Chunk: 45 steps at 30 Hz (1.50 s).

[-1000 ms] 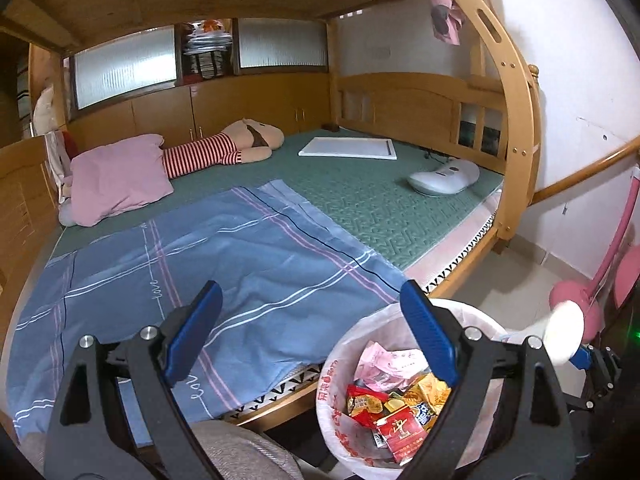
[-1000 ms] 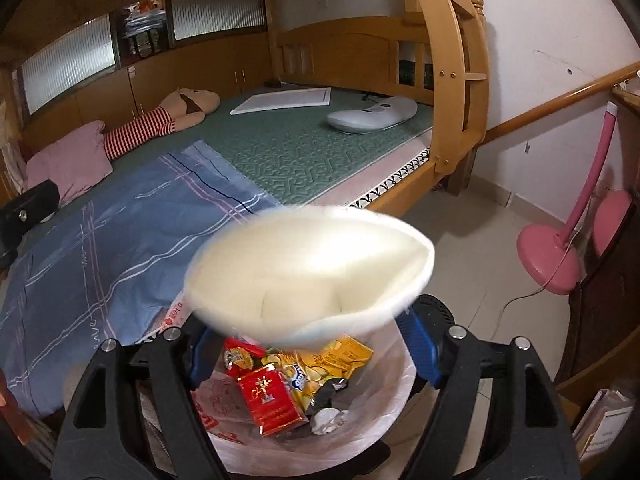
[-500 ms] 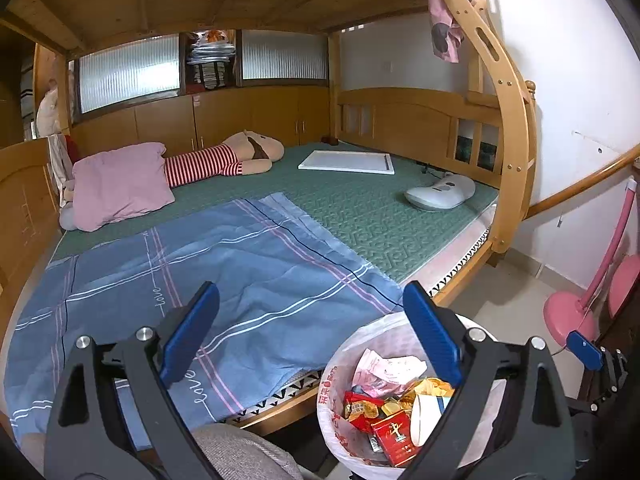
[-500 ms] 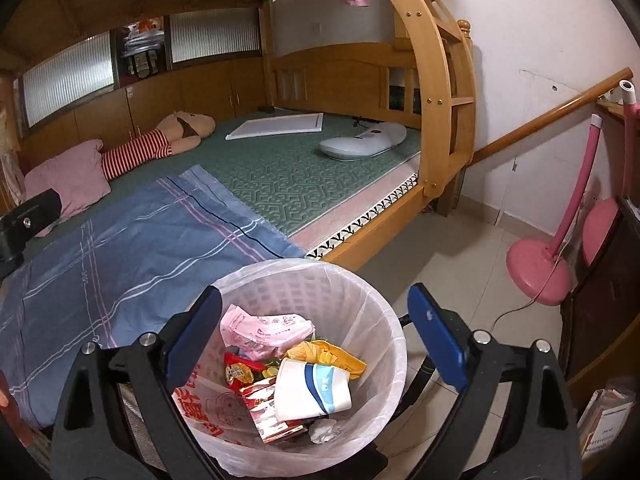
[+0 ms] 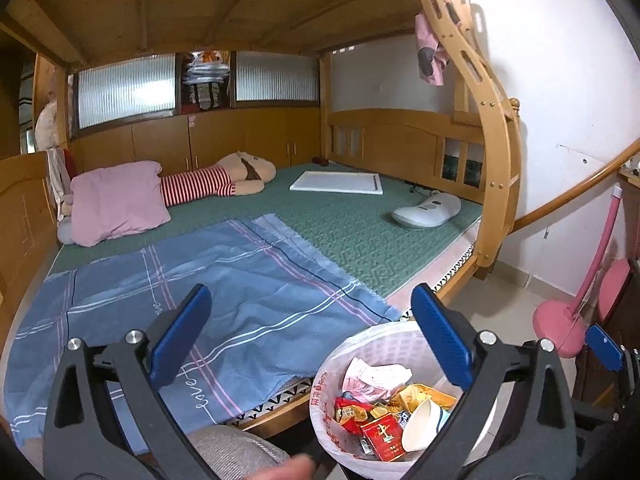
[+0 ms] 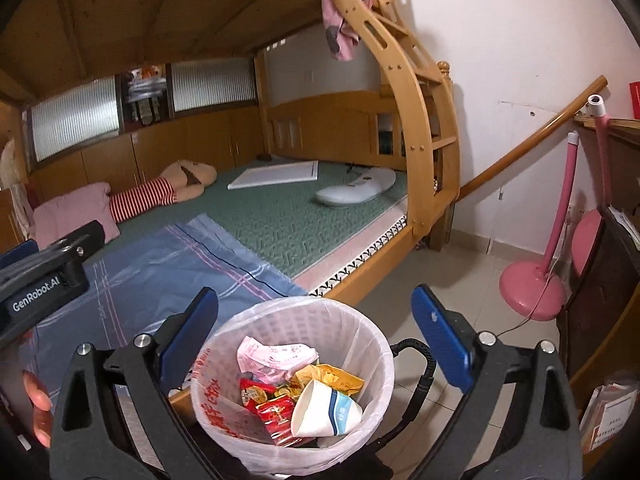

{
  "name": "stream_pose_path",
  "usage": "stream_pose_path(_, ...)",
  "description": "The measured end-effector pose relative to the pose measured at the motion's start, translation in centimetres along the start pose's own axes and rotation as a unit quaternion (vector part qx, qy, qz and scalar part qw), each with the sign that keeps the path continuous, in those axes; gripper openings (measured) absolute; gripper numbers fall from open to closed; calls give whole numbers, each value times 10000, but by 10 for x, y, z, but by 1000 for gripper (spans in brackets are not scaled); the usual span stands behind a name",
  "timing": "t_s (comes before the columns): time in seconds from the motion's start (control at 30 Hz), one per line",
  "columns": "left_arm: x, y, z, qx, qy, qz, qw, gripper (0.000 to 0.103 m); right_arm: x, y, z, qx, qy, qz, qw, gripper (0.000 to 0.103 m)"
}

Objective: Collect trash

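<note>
Right gripper [image 6: 314, 344]: jaws wide apart, empty, poised directly above the waste bin [image 6: 360, 332]; a second ago a paper cup sat between them.
Paper cup [image 6: 324, 410]: now lying on its side in the bin, on top of red and yellow wrappers [image 6: 276, 402] and beside a crumpled pink wrapper [image 6: 276, 358].
Left gripper [image 5: 312, 338]: jaws apart, holding nothing, over the near edge of the bed, unchanged over the last second.
Bed: blue checked sheet [image 5: 224, 288], pink pillow [image 5: 116, 200], striped plush doll [image 5: 216, 182], white board [image 5: 338, 182]; no litter evident.
Assessment: drop completed; this item appears collected, both tools free for any remaining trash.
</note>
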State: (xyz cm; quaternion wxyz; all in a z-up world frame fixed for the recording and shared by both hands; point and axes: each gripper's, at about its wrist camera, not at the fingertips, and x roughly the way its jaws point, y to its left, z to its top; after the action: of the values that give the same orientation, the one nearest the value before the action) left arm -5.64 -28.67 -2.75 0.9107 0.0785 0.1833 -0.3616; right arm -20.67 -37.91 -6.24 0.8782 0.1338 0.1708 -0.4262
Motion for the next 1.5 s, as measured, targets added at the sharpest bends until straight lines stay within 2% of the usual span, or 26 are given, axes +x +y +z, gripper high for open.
stream_pose_path(0.23, -36, 7, 2, 64, -326, 43, 9994, 100, -15, 10, 2, -63, -135, 127, 9998, 96)
stream_pose_path(0.5, -51, 25, 7, -66, -416, 111, 9991, 100, -27, 21, 8, -56, -271, 187, 9994, 96)
stream_pose_path(0.67, -53, 33, 8, -168, -341, 103, 9992, 100, -30, 24, 11, -76, -324, 180, 9993, 96)
stream_pose_path(1.17, -62, 28, 8, 95, -394, -32, 9992, 100, -33, 26, 11, -106, -370, 183, 9991, 96)
stream_pose_path(1.3, -63, 27, 5, 143, -430, 32, 9990, 100, -33, 26, 10, -99, -371, 179, 9991, 96)
stream_pose_path(1.5, -53, 32, 1, 125, -135, -177, 9997, 100, -33, 28, 10, -150, -344, 142, 9992, 96)
